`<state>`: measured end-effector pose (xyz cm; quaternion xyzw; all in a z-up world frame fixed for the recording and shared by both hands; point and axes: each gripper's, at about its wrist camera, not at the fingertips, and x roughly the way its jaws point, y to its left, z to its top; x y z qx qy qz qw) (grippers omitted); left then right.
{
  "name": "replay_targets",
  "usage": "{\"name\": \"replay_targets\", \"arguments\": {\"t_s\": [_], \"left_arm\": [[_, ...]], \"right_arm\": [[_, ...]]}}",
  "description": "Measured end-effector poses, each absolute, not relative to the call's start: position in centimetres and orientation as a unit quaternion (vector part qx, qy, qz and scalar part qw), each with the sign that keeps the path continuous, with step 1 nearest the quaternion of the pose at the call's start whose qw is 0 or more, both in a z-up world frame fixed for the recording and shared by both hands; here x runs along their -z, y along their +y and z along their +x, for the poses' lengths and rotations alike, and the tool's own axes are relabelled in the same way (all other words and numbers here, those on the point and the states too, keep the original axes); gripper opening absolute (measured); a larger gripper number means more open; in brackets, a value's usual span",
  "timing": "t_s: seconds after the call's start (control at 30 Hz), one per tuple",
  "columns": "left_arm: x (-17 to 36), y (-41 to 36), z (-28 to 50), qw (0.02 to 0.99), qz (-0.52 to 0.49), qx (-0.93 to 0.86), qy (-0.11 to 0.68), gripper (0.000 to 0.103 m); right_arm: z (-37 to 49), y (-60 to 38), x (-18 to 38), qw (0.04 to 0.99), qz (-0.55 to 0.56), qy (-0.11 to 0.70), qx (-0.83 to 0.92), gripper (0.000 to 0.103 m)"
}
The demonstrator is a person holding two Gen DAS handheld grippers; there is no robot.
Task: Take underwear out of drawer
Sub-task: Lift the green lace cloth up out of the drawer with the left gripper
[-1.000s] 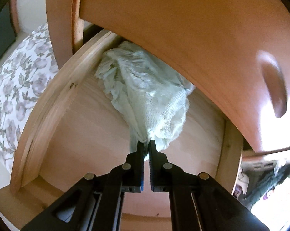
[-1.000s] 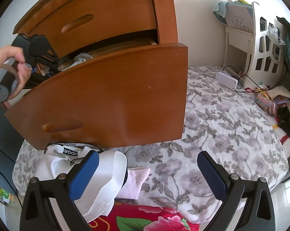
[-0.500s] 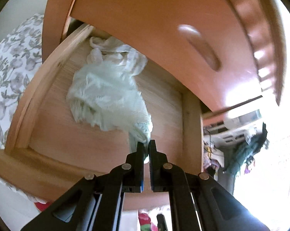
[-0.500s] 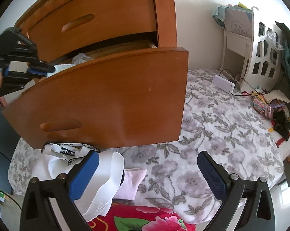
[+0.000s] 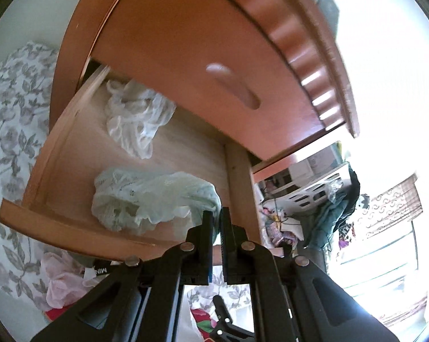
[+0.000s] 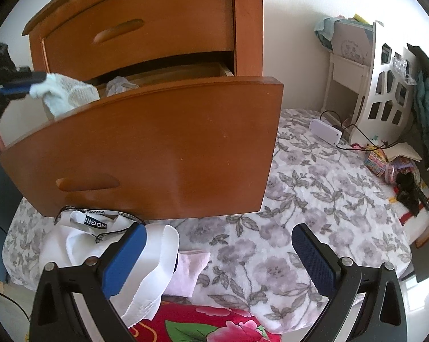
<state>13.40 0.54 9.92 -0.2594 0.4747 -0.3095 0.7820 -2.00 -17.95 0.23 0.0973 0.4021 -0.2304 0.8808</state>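
Gripping pale green underwear (image 5: 154,196) over open drawer (image 5: 72,225): left claw (image 5: 216,219), lower centre, angled down | right claw (image 6: 217,259) agape, empty, above bed (image 6: 314,199)

- The left gripper (image 5: 216,216) points downward, its 2 black fingers (image 5: 203,229) pinched nearly together on a fold of pale green underwear (image 5: 146,196).
- The right gripper (image 6: 217,256) tilts downward, its 2 blue pads (image 6: 123,262) spread wide, holding nothing.
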Motion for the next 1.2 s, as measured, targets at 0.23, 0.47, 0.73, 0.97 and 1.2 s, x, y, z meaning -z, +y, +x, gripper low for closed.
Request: {"name": "replay_targets", "arguments": {"t_s": [0.23,0.47,0.73,0.97,1.2], "left_arm": [[-12.6,0.8,12.4,0.796,-0.260,0.338,0.430,0.004],[-14.4,1.2,10.7,0.809,-0.277,0.357,0.376,0.004],[-17.4,3.9,8.1,0.830,-0.288,0.366,0.306,0.004],[-20.4,7.4,4.5,0.854,-0.288,0.360,0.241,0.004],[-21.6,9.9,1.2,0.871,-0.282,0.346,0.206,0.004]], "right_arm": [[-1.9,-17.7,-0.3,0.880,0.087,0.404,0.235,0.103],[-1.9,-17.3,-0.4,0.882,0.074,0.400,0.239,0.103],[-2.0,-17.1,-0.7,0.883,0.067,0.396,0.242,0.103],[-1.8,-16.7,-0.8,0.883,0.053,0.397,0.245,0.103],[-1.7,-16.2,-0.8,0.883,0.037,0.398,0.247,0.103]]}}
